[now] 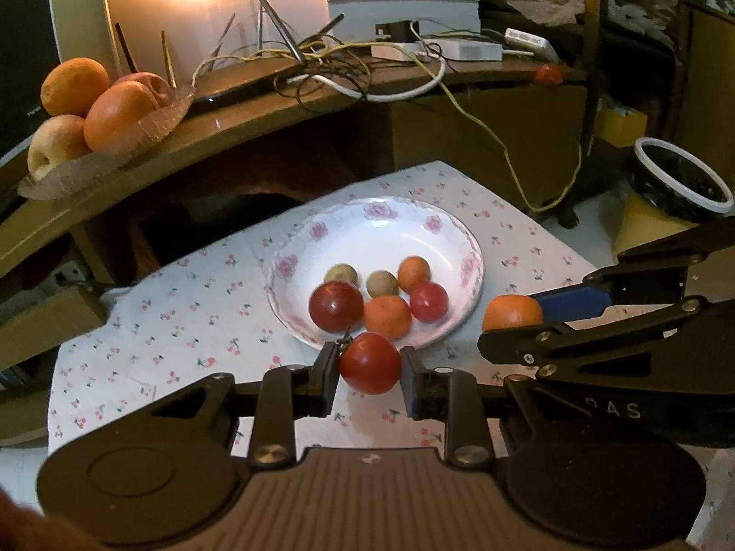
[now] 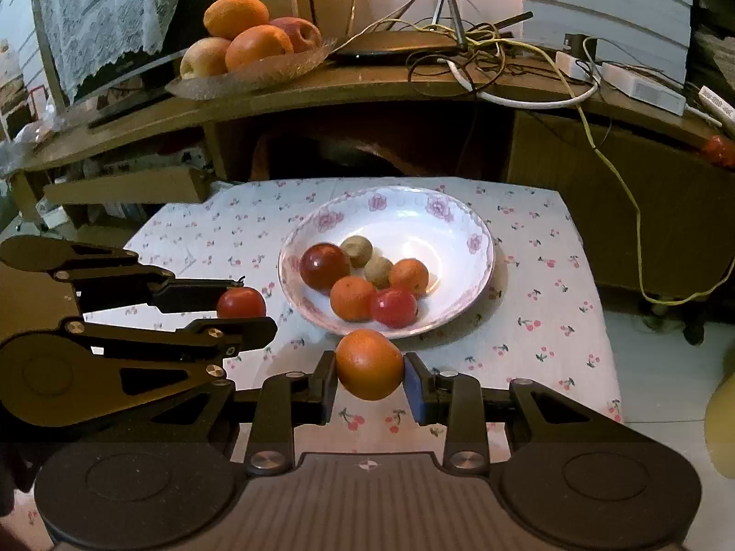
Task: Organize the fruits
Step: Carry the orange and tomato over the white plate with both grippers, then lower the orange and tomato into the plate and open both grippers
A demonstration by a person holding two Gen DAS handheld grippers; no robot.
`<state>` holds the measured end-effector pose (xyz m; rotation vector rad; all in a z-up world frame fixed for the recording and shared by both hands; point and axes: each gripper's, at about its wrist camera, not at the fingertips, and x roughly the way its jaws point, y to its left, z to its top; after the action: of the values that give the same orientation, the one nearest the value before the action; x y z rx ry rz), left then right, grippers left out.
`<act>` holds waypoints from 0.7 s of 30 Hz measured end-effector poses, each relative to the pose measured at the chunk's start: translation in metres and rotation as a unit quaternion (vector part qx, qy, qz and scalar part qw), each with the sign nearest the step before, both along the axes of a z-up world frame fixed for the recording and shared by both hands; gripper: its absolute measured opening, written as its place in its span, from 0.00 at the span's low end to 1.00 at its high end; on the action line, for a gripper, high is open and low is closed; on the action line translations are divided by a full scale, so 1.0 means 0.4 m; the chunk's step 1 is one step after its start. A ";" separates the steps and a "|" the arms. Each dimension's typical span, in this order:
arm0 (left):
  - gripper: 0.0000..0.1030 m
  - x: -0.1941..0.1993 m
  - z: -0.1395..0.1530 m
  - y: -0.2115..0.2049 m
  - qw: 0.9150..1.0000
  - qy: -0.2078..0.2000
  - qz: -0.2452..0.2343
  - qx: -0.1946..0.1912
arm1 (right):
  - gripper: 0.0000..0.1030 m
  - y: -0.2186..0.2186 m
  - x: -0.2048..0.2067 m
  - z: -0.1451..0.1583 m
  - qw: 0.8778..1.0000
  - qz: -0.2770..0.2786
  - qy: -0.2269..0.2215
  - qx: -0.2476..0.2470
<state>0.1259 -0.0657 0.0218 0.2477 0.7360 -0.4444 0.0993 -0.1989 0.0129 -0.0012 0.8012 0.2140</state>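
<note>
Currently the left gripper pinches a tomato and the right gripper pinches an orange, both poised just short of the plate, presumably for placement.

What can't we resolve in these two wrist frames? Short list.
- Left wrist: the orange is half hidden by the right gripper, so its grip contact is not visible.
- Right wrist: the tomato is cut below by the left gripper.
- Both views: whether either fruit rests on the tablecloth or is lifted.
- The two brownish fruits in the plate: type too small to tell.
</note>
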 end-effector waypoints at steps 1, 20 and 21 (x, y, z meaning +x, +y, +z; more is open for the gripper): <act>0.32 0.005 0.002 0.002 1.000 -0.001 0.002 -0.001 | 0.33 0.002 0.004 0.002 1.000 -0.001 -0.002 0.000; 0.31 0.159 -0.007 -0.020 0.999 -0.007 0.025 -0.043 | 0.34 -0.026 0.136 0.000 0.999 -0.026 -0.021 -0.001; 0.31 0.169 -0.013 -0.022 0.999 -0.005 0.026 -0.042 | 0.34 -0.026 0.145 -0.003 0.999 -0.025 -0.019 -0.004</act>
<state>0.1935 -0.0746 0.0167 0.1515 0.7118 -0.4231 0.1573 -0.2095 0.0116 0.0082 0.7624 0.1630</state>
